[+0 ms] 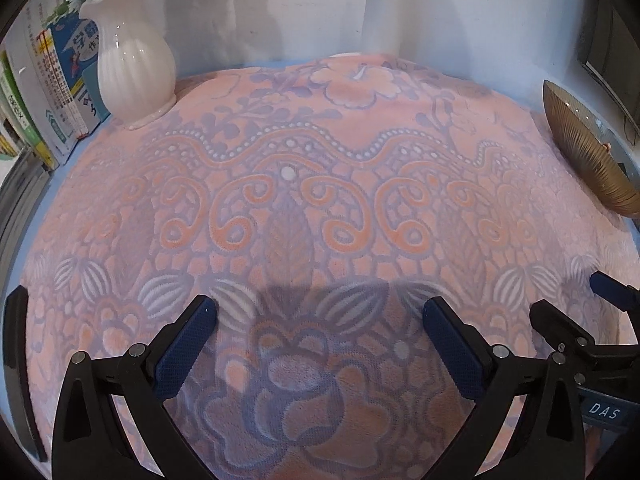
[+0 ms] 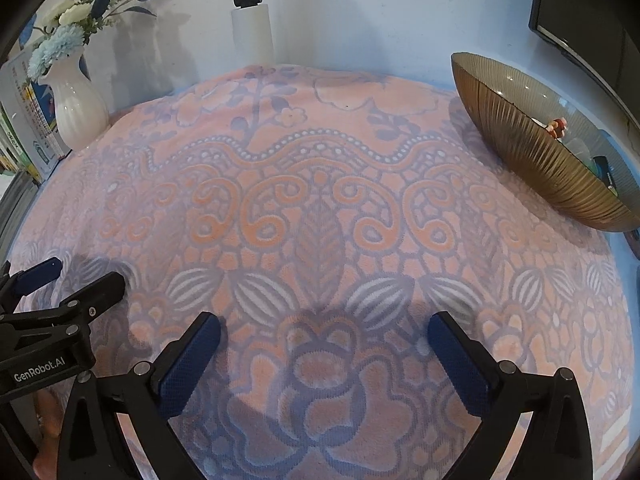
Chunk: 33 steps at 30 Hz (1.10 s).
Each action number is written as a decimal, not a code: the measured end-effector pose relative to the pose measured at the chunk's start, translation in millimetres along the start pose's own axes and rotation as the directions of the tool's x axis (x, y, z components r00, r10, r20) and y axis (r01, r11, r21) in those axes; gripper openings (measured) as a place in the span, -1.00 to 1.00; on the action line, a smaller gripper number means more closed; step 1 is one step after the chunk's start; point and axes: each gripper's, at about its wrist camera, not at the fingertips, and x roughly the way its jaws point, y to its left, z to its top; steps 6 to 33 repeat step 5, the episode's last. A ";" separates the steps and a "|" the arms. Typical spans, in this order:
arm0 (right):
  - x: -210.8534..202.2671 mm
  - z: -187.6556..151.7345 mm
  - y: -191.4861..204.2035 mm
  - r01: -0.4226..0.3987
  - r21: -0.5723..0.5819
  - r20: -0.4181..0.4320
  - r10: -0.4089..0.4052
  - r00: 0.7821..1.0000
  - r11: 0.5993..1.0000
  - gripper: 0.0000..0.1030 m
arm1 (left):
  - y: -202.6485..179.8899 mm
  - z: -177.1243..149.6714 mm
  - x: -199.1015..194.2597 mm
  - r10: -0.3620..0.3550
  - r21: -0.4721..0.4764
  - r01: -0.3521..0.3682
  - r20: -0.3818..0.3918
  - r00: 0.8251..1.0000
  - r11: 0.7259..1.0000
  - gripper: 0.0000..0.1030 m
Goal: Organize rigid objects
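Though spread wide over the blanket-covered tabletop (image 2: 320, 184), holding nothing in either left hand-held gripper (image 1: 320, 320) or right hand-held gripper (image 2: 324, 336). Small rigid items (a little figure, a dark pen-like piece, both hard to make out) already lying in the ribbed amber bowl (image 2: 532, 148) at the far right. Likely light, stiff, slippery; best pinched across the narrow middle. Bowl looks glassy, fragile, so gentle near the rim.
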 end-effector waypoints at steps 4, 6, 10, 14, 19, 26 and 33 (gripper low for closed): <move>0.8 0.4 0.5 0.003 -0.002 0.001 -0.003 1.000 1.000 1.00 | -0.9 2.9 3.3 0.000 0.007 0.000 0.003 1.000 1.000 1.00; 0.9 0.4 1.6 0.005 0.000 0.001 -0.005 1.000 1.000 1.00 | -1.5 3.2 3.8 0.004 0.010 -0.004 0.003 1.000 1.000 1.00; 0.9 0.4 1.6 0.005 0.000 0.001 -0.005 1.000 1.000 1.00 | -1.5 3.2 3.8 0.004 0.010 -0.004 0.003 1.000 1.000 1.00; 0.9 0.4 1.6 0.005 0.000 0.001 -0.005 1.000 1.000 1.00 | -1.5 3.2 3.8 0.004 0.010 -0.004 0.003 1.000 1.000 1.00; 0.9 0.4 1.6 0.005 0.000 0.001 -0.005 1.000 1.000 1.00 | -1.5 3.2 3.8 0.004 0.010 -0.004 0.003 1.000 1.000 1.00; 0.9 0.4 1.6 0.005 0.000 0.001 -0.005 1.000 1.000 1.00 | -1.5 3.2 3.8 0.004 0.010 -0.004 0.003 1.000 1.000 1.00; 0.9 0.4 1.6 0.005 0.000 0.001 -0.005 1.000 1.000 1.00 | -1.5 3.2 3.8 0.004 0.010 -0.004 0.003 1.000 1.000 1.00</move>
